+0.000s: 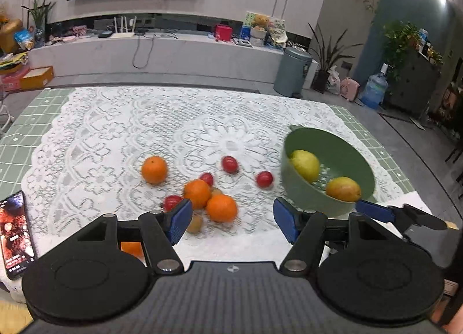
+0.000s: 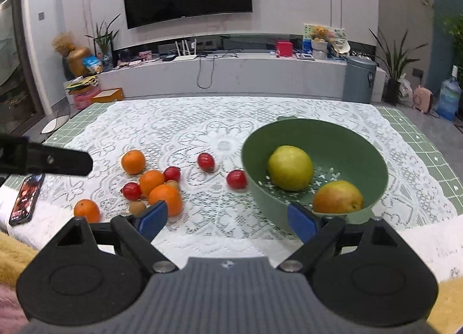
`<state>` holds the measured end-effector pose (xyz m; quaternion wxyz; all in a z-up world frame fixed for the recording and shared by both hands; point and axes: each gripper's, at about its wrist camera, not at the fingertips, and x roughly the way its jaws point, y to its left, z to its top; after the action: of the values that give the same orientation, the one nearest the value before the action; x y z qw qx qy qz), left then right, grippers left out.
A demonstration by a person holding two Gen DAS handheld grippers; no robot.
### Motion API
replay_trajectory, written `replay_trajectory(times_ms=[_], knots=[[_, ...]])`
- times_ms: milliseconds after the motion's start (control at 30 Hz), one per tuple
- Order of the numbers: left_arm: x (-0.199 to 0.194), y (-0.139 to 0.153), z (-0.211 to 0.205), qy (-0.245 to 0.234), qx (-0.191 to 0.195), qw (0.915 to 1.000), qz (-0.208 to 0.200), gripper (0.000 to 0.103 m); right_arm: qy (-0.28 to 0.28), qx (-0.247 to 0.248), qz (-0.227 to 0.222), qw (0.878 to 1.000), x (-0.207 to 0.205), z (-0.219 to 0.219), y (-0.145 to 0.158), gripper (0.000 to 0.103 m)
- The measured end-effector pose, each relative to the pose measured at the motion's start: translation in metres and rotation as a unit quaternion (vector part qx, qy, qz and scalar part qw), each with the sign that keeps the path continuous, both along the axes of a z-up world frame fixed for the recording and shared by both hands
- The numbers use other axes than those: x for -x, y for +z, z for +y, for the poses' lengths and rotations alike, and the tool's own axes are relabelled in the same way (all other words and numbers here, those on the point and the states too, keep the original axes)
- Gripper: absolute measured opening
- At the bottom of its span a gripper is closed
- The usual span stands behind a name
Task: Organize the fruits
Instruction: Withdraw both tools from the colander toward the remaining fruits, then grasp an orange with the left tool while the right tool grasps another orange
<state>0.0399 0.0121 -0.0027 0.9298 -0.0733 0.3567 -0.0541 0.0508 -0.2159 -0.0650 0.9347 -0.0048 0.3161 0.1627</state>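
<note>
Only right wrist view shows fourth orange [image 2: 86,210] unobstructed; both grippers spread, empty

— What covers the table [image 2: 416,142]?
— A green grid-patterned cloth, with a white lace cloth [image 2: 185,128] spread over its middle.

— And on the lace?
— A green bowl [image 2: 373,160] on the right. Left of the bowl lie loose oranges [image 2: 133,162], small red fruits [image 2: 206,161] and brown kiwis [image 2: 137,207], one red fruit [image 2: 236,179] just beside its wall.

— Anything else?
— A phone [image 2: 26,198], screen lit, far left of the bowl.
</note>
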Motion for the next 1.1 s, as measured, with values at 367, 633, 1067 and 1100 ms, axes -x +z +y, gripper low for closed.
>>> replay_trajectory(times_ms=[367, 633, 1067, 1100], knots=[[-0.028, -0.044, 0.049, 0.048, 0.002, 0.9981, 0.038, 0.076, 0.043, 0.006, 0.030, 0.999, -0.022, 0.046, -0.028, 0.072], [-0.053, -0.068, 0.060, 0.049, 0.009, 0.9980, 0.039, 0.076, 0.065, 0.000, 0.035, 0.997, -0.051, 0.074, -0.047, 0.059], [-0.116, -0.088, 0.080, 0.087, 0.023, 0.9943, 0.058, 0.073, 0.047, -0.043, 0.084, 0.994, -0.083, 0.086, -0.062, 0.057], [-0.120, -0.090, 0.082, 0.090, 0.025, 0.9939, 0.059, 0.073, 0.044, -0.045, 0.086, 0.994, -0.084, 0.086, -0.063, 0.057]])
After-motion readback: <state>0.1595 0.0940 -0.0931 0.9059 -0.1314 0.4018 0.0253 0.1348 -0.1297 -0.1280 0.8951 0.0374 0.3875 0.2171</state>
